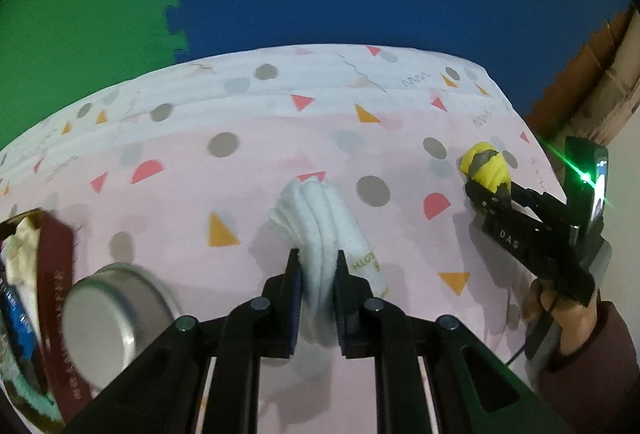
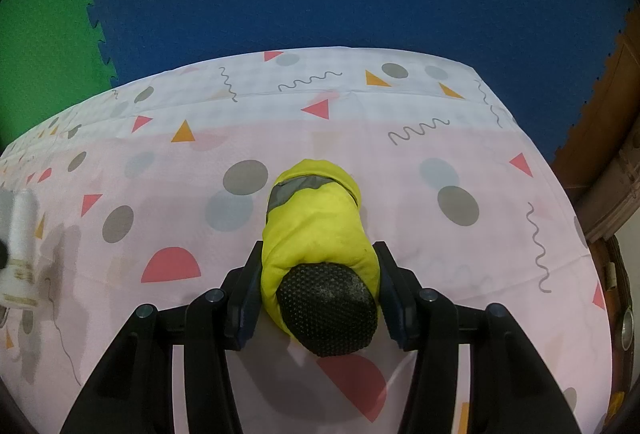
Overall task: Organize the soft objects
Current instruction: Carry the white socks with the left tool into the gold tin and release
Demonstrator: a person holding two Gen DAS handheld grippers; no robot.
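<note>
The left gripper [image 1: 318,274] is squeezing a soft, light rolled white cloth [image 1: 320,230] around its middle. The right gripper [image 2: 318,274] is squeezing a squashy rolled yellow glove [image 2: 316,230] the same way.

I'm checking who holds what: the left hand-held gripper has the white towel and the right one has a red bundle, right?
Not quite. The right hand-held gripper holds a yellow bundle, not a red one, as the right wrist view shows. The left hand-held gripper does have the white towel.
</note>
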